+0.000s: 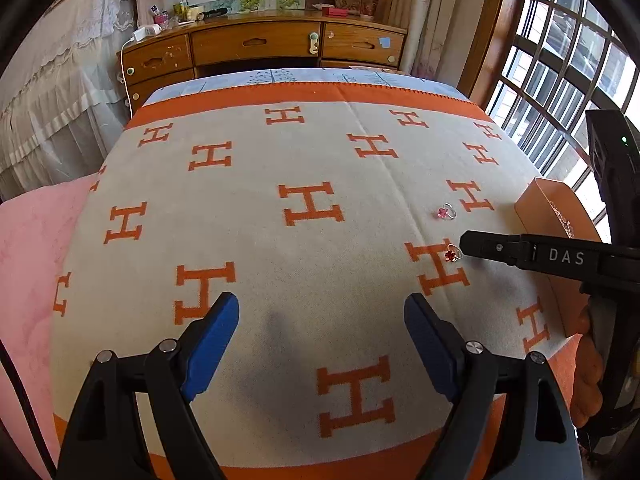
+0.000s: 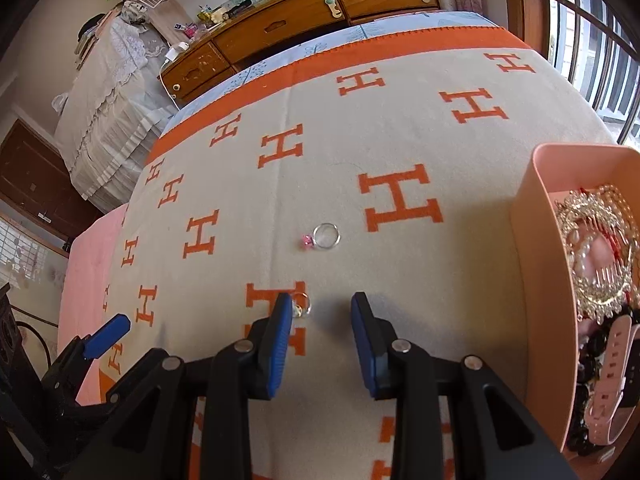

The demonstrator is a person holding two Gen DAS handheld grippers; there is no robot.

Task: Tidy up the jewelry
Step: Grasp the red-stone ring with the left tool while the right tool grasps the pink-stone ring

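Note:
Two silver rings lie on the blanket. One has a pink stone (image 1: 446, 212) (image 2: 323, 237); the other has a red stone (image 1: 452, 254) and shows next to my right gripper's left fingertip in the right wrist view (image 2: 301, 306). My right gripper (image 2: 322, 312) is open, low over the blanket, with the red-stone ring just inside its left finger (image 2: 280, 320); in the left wrist view its tip (image 1: 470, 242) sits beside that ring. My left gripper (image 1: 322, 316) is open and empty over the blanket's middle. A peach jewelry box (image 2: 536, 264) (image 1: 540, 204) stands at the right.
The box holds a gold crown-like brooch (image 2: 600, 256), beads and a pink watch strap (image 2: 612, 376). The orange-and-cream H-patterned blanket (image 1: 280, 240) covers the bed. A wooden dresser (image 1: 256, 46) stands behind, a barred window (image 1: 560, 80) at the right, a pink sheet (image 1: 32, 260) at the left.

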